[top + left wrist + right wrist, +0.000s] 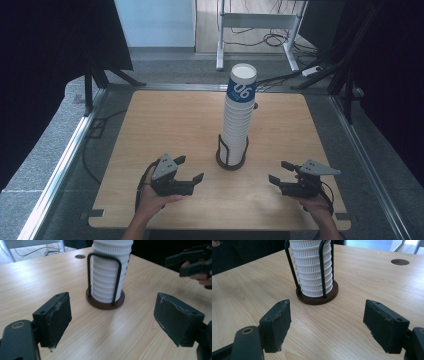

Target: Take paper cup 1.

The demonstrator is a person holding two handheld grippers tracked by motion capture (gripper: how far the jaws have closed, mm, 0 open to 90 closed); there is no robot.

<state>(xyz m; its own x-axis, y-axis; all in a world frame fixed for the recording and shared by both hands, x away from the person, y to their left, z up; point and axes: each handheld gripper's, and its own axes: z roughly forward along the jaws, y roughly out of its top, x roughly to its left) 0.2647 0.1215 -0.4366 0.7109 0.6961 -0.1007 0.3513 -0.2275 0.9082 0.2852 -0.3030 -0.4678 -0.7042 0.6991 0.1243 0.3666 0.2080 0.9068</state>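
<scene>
Centrally: stack of ribbed white cups (238,115), upright in wire holder (231,156) on table (165,125). Left gripper (192,170) just left of holder, jaws apart, empty. Right gripper (280,172) just right, jaws apart, empty.

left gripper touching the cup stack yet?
Apart. In the left gripper view, bare table lies between the left gripper, jaws open, and the cup stack in its holder; the high view shows the same gap.

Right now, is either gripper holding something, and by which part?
Nothing is held. The left gripper and right gripper are both open, apart from the cup stack in its holder.
</scene>
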